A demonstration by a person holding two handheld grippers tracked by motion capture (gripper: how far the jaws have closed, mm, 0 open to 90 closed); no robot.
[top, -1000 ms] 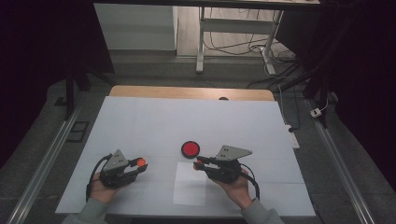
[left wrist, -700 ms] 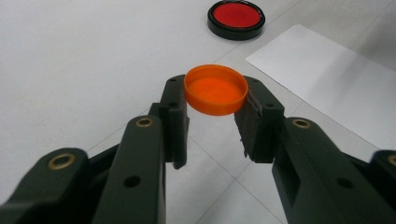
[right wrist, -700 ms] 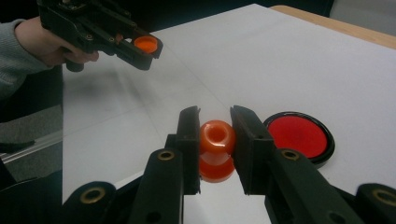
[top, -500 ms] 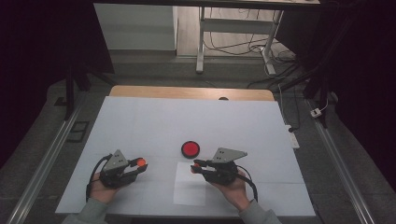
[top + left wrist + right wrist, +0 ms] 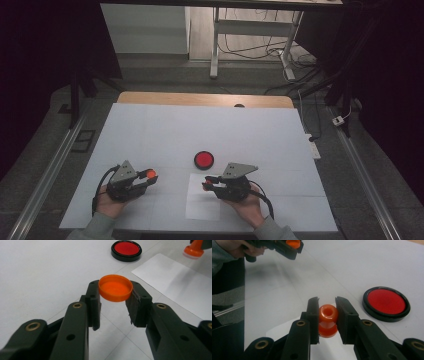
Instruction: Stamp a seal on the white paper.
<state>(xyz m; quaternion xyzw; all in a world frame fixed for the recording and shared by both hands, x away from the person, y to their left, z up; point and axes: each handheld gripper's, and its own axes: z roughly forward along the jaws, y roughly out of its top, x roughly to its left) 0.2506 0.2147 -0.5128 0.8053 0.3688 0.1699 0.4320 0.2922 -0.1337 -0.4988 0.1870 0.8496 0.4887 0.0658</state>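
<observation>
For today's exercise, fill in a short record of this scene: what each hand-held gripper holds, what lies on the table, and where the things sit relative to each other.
left hand-held gripper: shut on the orange cap, open side up
right hand-held gripper: shut on the orange stamp
ink pad: round, black rim, red inside, open, on the table
paper sheet: white, flat, nearer the person than the ink pad
stamp position: above the paper sheet; contact cannot be told
</observation>
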